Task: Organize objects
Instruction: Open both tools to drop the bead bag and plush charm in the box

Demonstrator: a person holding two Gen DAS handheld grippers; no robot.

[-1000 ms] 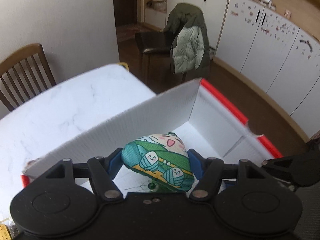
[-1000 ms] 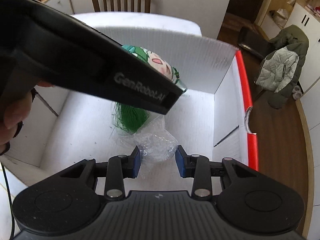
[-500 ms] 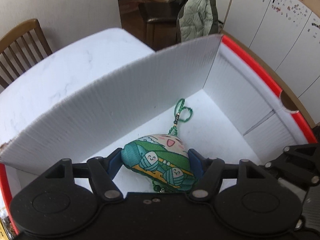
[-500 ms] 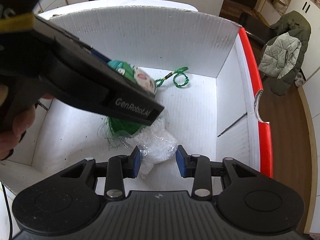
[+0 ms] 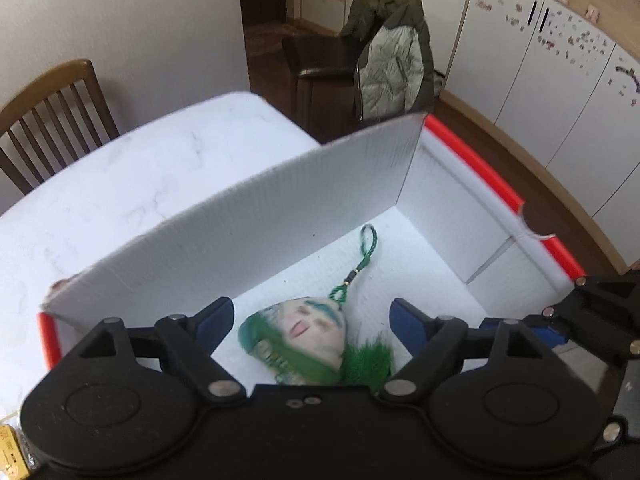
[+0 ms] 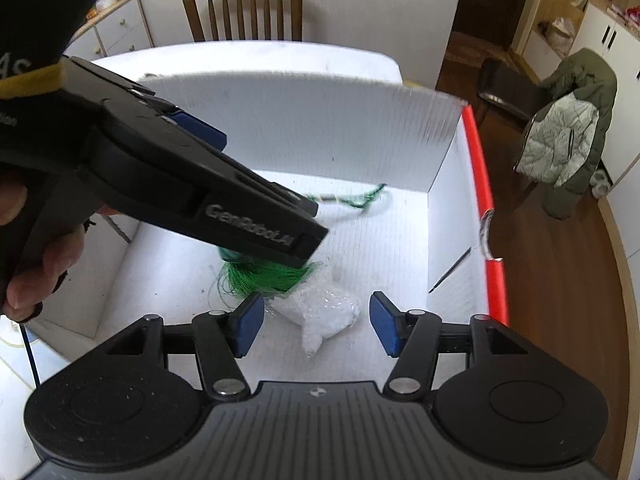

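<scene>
A green cartoon-print sachet charm with a green tassel and a braided cord loop lies on the floor of a white corrugated box with red edges. My left gripper hangs open above the charm, its blue pads wide apart. In the right wrist view the left gripper's body hides most of the charm; only the tassel and cord show. A small clear plastic bag of white material lies on the box floor beside the tassel. My right gripper is open above the bag.
The box stands on a white marble table. A wooden chair is at the table's far side. A dark chair with a green coat stands on the wood floor by white cabinets. A hand holds the left gripper.
Both grippers have opened. The charm dropped from the left one and the plastic bag from the right one onto the box floor, and both grippers have risen.
</scene>
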